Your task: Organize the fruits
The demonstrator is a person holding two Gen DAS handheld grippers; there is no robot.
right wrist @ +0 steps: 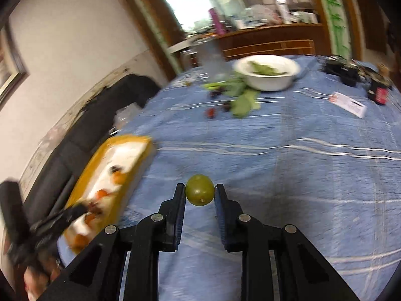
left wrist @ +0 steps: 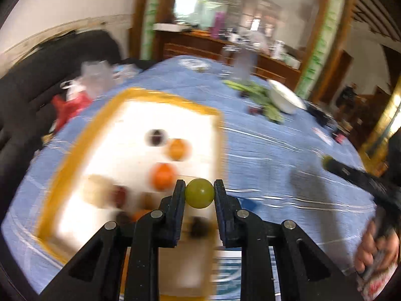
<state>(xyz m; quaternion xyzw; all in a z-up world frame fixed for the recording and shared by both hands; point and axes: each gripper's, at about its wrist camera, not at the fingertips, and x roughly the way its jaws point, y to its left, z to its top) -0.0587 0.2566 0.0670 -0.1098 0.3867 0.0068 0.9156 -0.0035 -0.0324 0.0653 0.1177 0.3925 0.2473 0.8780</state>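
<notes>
My left gripper (left wrist: 199,190) is shut on a small green fruit (left wrist: 199,193) and holds it above the near right edge of a white tray with a yellow rim (left wrist: 75,150). The tray holds orange fruits (left wrist: 163,176), a dark fruit (left wrist: 156,137) and others, all blurred. My right gripper (right wrist: 200,192) is shut on another green fruit (right wrist: 200,190) above the blue tablecloth (right wrist: 288,175), to the right of the tray (right wrist: 140,165). The right gripper also shows at the right edge of the left wrist view (left wrist: 328,161).
A white bowl of green leaves (right wrist: 268,71) stands at the far side, with loose leaves (right wrist: 241,102) and small red fruits (right wrist: 210,112) in front of it. Dark items and a card (right wrist: 348,104) lie far right. A black sofa (left wrist: 37,80) with bags (left wrist: 72,100) is left.
</notes>
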